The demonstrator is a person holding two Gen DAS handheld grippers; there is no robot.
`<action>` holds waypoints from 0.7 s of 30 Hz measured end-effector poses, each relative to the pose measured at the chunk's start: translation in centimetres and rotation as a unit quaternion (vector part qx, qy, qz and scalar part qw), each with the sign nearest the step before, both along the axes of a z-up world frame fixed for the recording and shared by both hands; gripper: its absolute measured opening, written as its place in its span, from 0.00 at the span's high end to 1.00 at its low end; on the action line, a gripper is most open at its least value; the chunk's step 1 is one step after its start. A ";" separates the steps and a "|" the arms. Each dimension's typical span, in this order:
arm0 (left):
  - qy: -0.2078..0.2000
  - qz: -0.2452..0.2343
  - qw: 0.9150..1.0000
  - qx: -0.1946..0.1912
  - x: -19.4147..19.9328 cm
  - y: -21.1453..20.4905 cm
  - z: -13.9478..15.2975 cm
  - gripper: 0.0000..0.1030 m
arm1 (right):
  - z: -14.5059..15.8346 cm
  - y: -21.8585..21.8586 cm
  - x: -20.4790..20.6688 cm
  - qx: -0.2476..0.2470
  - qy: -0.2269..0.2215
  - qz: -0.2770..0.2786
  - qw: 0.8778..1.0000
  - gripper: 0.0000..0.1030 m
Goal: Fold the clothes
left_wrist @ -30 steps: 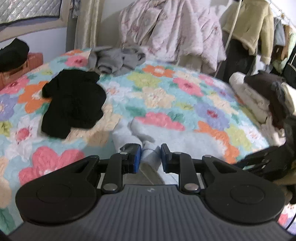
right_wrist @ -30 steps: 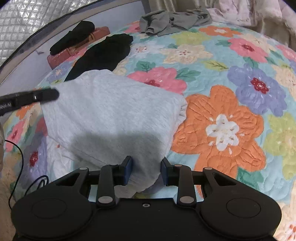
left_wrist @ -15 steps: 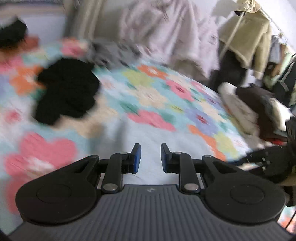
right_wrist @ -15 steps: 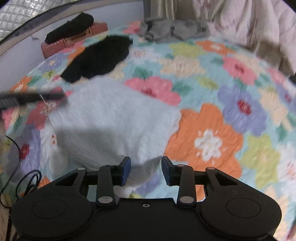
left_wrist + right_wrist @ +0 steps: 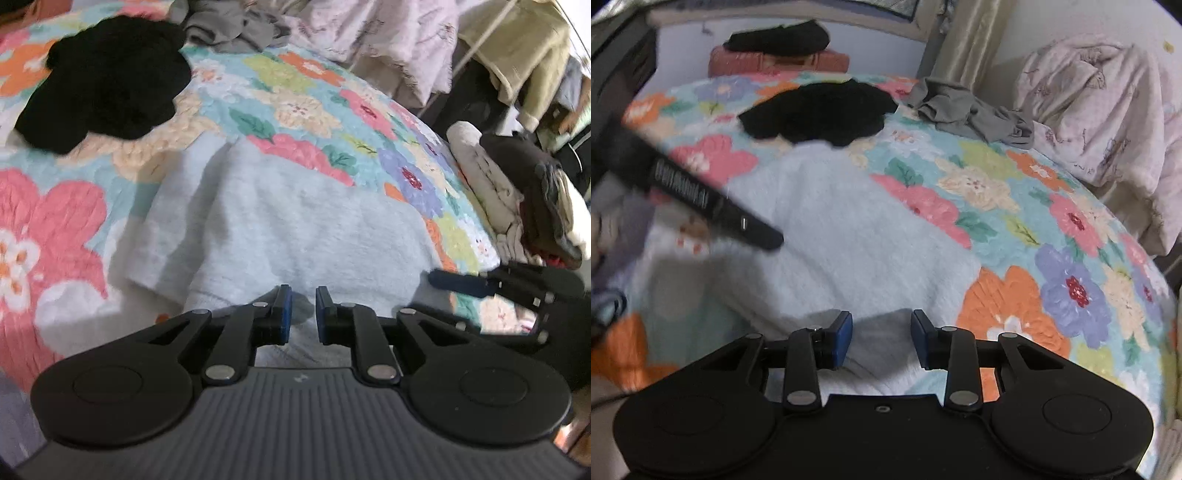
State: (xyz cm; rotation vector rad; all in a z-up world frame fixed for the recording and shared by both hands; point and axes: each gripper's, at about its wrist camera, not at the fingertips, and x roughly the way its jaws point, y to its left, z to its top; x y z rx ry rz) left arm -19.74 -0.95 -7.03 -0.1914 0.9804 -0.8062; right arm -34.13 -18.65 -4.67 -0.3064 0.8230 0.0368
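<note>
Change: left gripper [image 5: 301, 310] has sunk toward the fleecy pale-grey garment [image 5: 295, 229], jaws closing, fabric between, unpinched.
Right gripper [image 5: 881, 339]: released, over its hem.
Bed [image 5: 1015, 221]: quilted floral cover.

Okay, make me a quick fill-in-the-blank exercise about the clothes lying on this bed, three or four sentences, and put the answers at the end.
1. The light grey garment nearest both grippers lies on a quilt printed with ____.
2. Just beyond it lies a garment whose colour is ____.
3. The crumpled garment farther back, near the curtain, is ____ in colour.
4. On the pink box by the wall rests a ____ item.

Answers: flowers; black; grey; black
</note>
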 end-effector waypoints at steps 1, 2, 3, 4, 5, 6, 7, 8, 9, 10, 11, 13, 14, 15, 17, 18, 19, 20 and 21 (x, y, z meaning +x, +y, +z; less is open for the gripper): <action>0.001 0.005 1.000 0.001 0.1 0.3 0.1 0.85 | -0.1 -0.1 -0.3 -0.002 0.000 0.001 1.000 0.62; 0.001 0.009 1.000 0.001 0.2 0.5 0.2 0.85 | -0.2 -0.2 -0.6 -0.003 0.000 0.003 1.000 0.62; 0.003 0.015 1.000 0.003 0.3 0.9 0.3 0.85 | -0.2 -0.5 -0.6 0.004 0.002 -0.002 1.000 0.61; 0.008 0.019 1.000 0.000 0.5 1.3 0.3 0.85 | 0.0 -1.1 -0.6 0.029 0.006 -0.014 0.999 0.61; 0.013 0.022 1.000 -0.003 0.7 1.7 0.2 0.85 | 0.2 -1.8 -0.5 0.053 0.009 -0.026 0.998 0.61; 0.020 0.026 0.999 -0.007 0.8 2.1 0.1 0.85 | 0.4 -2.5 -0.5 0.077 0.013 -0.038 0.996 0.61; 0.031 0.030 0.999 -0.012 0.9 2.6 -0.2 0.85 | 0.4 -3.1 -0.5 0.100 0.016 -0.049 0.994 0.60; 0.043 0.035 0.998 -0.016 1.0 3.1 -0.5 0.85 | 0.3 -3.5 -0.6 0.118 0.018 -0.058 0.991 0.59; 0.051 0.037 0.998 -0.019 1.0 3.5 -0.7 0.85 | 0.1 -3.9 -0.6 0.134 0.021 -0.067 0.988 0.58; 0.059 0.039 0.997 -0.022 1.0 3.9 -0.8 0.82 | -0.1 -4.2 -0.7 0.150 0.024 -0.075 0.985 0.58; 0.062 0.041 0.997 -0.024 1.1 4.1 -0.9 0.81 | -0.3 -4.4 -0.7 0.157 0.026 -0.077 0.984 0.57; 0.063 0.050 0.996 -0.026 1.2 4.3 -0.6 0.76 | -0.4 -4.5 -0.9 0.169 0.027 -0.081 0.982 0.57; 0.060 0.051 0.997 -0.026 1.3 4.3 -0.5 0.74 | -0.5 -4.7 -1.0 0.176 0.028 -0.085 0.980 0.56; 0.059 0.051 0.997 -0.026 1.2 4.3 -0.5 0.72 | -0.5 -4.8 -1.0 0.183 0.028 -0.087 0.979 0.56; 0.060 0.050 0.997 -0.022 1.1 4.2 -0.6 0.68 | -0.7 -5.2 -1.1 0.195 0.029 -0.093 0.976 0.53; 0.062 0.048 0.997 -0.019 1.0 4.1 -0.8 0.65 | -0.8 -5.4 -1.2 0.202 0.029 -0.095 0.974 0.52; 0.063 0.046 0.997 -0.012 1.0 3.9 -0.9 0.62 | -0.8 -5.6 -1.1 0.208 0.029 -0.098 0.973 0.52; 0.062 0.046 0.997 -0.005 1.0 3.7 -1.0 0.62 | -0.9 -5.7 -1.2 0.215 0.029 -0.101 0.971 0.52; 0.062 0.048 0.997 -0.001 1.1 3.6 -1.2 0.62 | -0.9 -5.9 -1.1 0.220 0.030 -0.102 0.970 0.52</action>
